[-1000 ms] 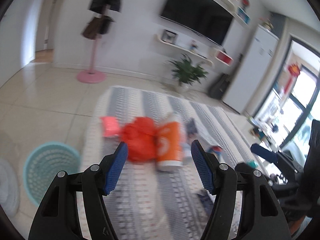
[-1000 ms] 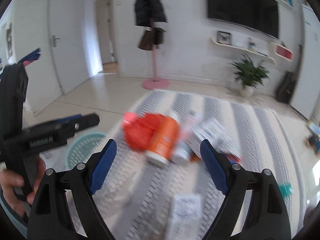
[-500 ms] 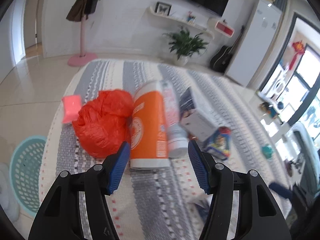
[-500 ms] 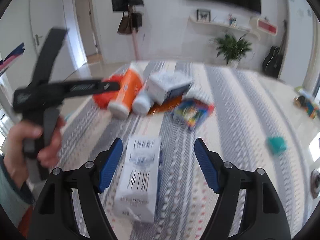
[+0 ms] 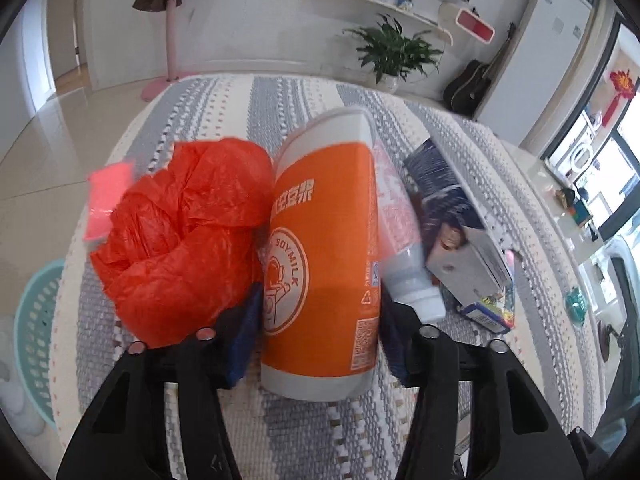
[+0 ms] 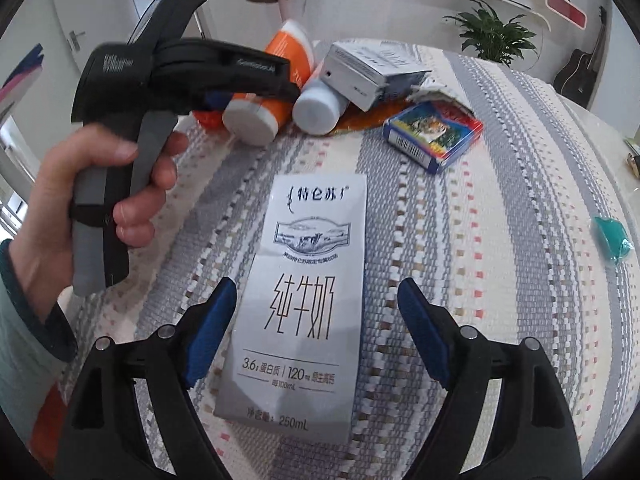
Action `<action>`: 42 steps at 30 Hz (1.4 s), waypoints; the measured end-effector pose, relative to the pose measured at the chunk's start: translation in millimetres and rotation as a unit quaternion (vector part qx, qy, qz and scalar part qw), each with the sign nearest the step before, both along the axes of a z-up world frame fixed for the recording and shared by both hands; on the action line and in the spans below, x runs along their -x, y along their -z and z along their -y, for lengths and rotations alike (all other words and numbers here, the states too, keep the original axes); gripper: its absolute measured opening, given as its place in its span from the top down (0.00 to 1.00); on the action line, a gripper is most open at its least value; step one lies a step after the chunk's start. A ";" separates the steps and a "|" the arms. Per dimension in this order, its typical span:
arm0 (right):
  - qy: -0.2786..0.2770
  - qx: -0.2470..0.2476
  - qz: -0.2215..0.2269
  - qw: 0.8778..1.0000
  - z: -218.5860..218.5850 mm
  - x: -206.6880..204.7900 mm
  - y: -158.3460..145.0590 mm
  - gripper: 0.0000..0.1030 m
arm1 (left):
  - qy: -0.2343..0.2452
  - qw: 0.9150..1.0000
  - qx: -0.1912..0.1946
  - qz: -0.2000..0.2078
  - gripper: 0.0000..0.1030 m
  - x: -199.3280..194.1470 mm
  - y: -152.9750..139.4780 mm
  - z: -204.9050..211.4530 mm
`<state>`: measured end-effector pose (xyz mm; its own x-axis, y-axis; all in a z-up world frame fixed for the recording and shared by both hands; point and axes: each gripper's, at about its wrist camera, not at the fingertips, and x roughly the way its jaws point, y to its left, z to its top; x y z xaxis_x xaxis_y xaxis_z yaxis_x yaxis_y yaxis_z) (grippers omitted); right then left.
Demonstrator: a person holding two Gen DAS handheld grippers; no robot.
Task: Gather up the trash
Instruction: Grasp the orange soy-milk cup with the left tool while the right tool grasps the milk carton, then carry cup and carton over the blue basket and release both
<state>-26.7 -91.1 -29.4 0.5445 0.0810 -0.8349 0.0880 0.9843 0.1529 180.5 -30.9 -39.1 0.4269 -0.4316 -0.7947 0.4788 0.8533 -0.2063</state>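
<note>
An orange soy-milk bottle (image 5: 324, 248) lies on the striped rug (image 5: 224, 120), its base toward me. My left gripper (image 5: 320, 340) straddles that base, jaws closing, with the blue pads (image 5: 244, 336) right at its sides; I see no firm squeeze. A crumpled red plastic bag (image 5: 180, 232) touches the bottle's left side. In the right wrist view a flat white milk carton (image 6: 308, 288) lies between the fingers of my right gripper (image 6: 318, 334). Its jaws are opening, with a gap on each side of the carton.
Right of the orange bottle lie a white bottle (image 5: 408, 272), a dark blue and white box (image 5: 456, 216) and a colourful small box (image 6: 434, 132). A teal basket (image 5: 36, 328) stands off the rug at left. A pink packet (image 5: 106, 196) and a teal scrap (image 6: 612, 240) lie nearby.
Both grippers dropped toward the rug. The left one moved in around the orange bottle's base and narrowed. The right one came down over the white carton and spread wider.
</note>
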 end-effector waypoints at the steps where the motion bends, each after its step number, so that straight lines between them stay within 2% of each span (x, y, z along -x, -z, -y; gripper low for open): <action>1: 0.000 0.002 -0.001 1.000 -0.3 -1.9 0.9 0.24 | 0.001 1.000 -0.002 0.004 0.52 1.0 0.5 0.1; 3: 0.001 0.004 -0.002 1.000 -1.3 -2.1 1.2 0.27 | 0.003 1.000 -0.002 0.006 0.52 5.0 -1.4 -1.4; 7: -0.001 0.001 -0.006 1.000 -1.6 -3.8 2.7 0.44 | 0.008 1.000 0.008 0.018 0.52 15.7 -9.7 -9.3; 10: 0.003 0.018 0.002 1.000 -3.8 -3.3 0.1 0.51 | 0.006 0.999 0.020 0.027 0.52 21.8 -19.1 -16.6; 18: 0.010 0.026 0.028 0.999 -5.2 -8.2 -17.0 0.51 | -0.013 0.996 0.064 0.055 0.52 34.2 -53.1 -57.7; 23: -0.015 0.044 0.064 0.997 -26.0 -26.7 -48.0 0.51 | -0.034 0.993 0.082 0.072 0.52 39.7 -71.5 -95.8; 31: -0.064 0.058 0.131 0.988 -81.2 -68.2 -101.4 0.51 | -0.087 0.986 0.100 0.099 0.52 42.5 -98.3 -169.4; 34: -0.084 0.061 0.152 0.983 -109.1 -84.1 -115.9 0.51 | -0.109 0.983 0.096 0.109 0.52 40.9 -103.9 -196.9; 38: -0.107 0.059 0.168 0.978 -146.7 -100.4 -122.9 0.51 | -0.140 0.980 0.093 0.108 0.52 37.7 -101.5 -234.8; 42: -0.127 0.038 0.163 0.978 -181.9 -123.5 -122.9 0.51 | -0.170 0.976 0.091 0.098 0.52 33.4 -90.9 -274.7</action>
